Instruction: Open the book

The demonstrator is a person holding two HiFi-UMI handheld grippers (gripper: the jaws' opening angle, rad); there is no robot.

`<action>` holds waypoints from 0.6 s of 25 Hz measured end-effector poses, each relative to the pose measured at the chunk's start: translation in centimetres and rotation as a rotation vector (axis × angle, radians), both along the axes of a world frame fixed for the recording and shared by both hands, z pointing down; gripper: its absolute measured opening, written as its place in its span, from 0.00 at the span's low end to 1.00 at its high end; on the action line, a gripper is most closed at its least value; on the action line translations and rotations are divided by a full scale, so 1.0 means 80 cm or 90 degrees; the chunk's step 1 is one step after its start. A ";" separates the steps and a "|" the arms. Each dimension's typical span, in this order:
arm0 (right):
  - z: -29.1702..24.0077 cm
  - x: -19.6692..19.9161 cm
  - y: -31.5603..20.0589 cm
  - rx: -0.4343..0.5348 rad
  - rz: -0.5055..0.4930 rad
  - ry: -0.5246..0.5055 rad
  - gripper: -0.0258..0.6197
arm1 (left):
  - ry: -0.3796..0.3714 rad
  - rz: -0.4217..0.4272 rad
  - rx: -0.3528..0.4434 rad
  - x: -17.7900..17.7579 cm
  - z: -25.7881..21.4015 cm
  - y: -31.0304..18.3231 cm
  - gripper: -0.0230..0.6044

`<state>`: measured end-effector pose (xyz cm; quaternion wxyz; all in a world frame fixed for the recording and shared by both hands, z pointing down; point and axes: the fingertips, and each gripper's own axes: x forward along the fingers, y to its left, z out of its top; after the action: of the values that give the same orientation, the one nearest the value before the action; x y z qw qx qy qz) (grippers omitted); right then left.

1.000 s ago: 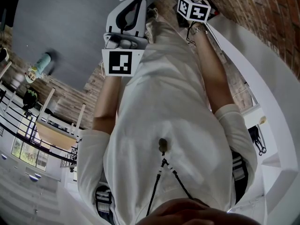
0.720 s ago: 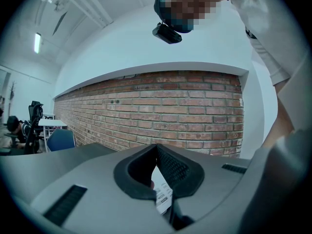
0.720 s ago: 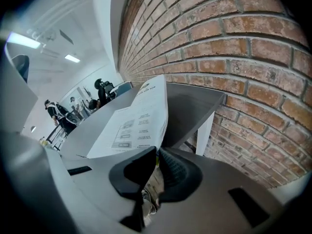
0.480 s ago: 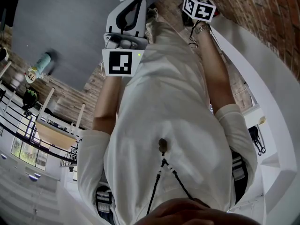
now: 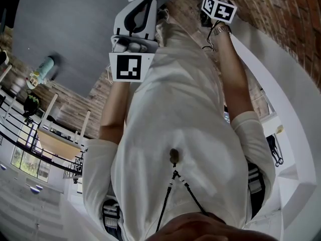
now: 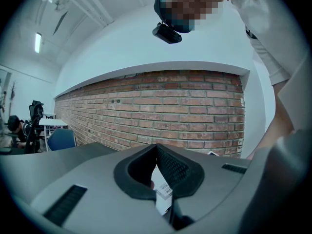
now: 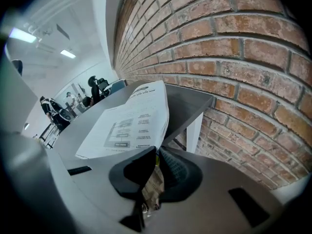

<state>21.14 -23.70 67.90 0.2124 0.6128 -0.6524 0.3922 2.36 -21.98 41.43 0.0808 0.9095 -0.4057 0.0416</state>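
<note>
Your book [image 7: 129, 118] lies flat on the grey tabletop [image 7: 187, 101], close to the corner that meets the brick wall [image 7: 234, 57]. Its lower edge sits along the tabletop's near edge, just beyond your right gripper [image 7: 156, 152]. A white printed page faces up, matt paper carrying a small block diagram and short lines of text. The print reads upright from your right gripper's side, so the foot of the page points at that gripper. The head points away, and the long axis runs roughly alongside the wall. On the side towards the wall you can see the thickness of a stack of leaves. There the top sheet bows slightly and lifts at its far end. The tabletop is smooth and dull, and the wall is rough red-brown brick with pale mortar lines. Your right gripper tilts down at the book's near edge with its jaws drawn almost together. In the narrow slit between the ribbed black pads shows something thin, tan and mottled; I cannot tell what it is or whether it is pinched. Your left gripper [image 6: 156, 147] is held about level, facing the same wall. Its jaw tips are touching, and a white surface with small print shows in the gap behind them.
</note>
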 end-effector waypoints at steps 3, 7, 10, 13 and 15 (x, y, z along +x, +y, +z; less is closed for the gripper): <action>0.002 0.009 -0.001 -0.003 0.003 0.007 0.11 | -0.002 0.000 0.000 0.001 0.001 0.000 0.07; 0.004 0.017 -0.003 -0.007 0.004 0.015 0.11 | -0.004 -0.002 -0.002 -0.001 0.001 0.000 0.07; 0.008 0.022 -0.003 -0.013 0.003 0.022 0.11 | -0.005 -0.003 -0.002 -0.002 0.002 0.000 0.07; 0.014 0.028 -0.004 -0.018 0.005 0.026 0.11 | -0.005 -0.004 -0.003 -0.002 0.004 -0.001 0.07; 0.015 0.032 -0.004 -0.020 0.008 0.027 0.11 | -0.006 -0.004 -0.004 -0.002 0.005 -0.001 0.07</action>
<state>23.71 -24.03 69.12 0.2332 0.6215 -0.6379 0.3905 2.23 -22.08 41.83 0.0820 0.9076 -0.4091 0.0472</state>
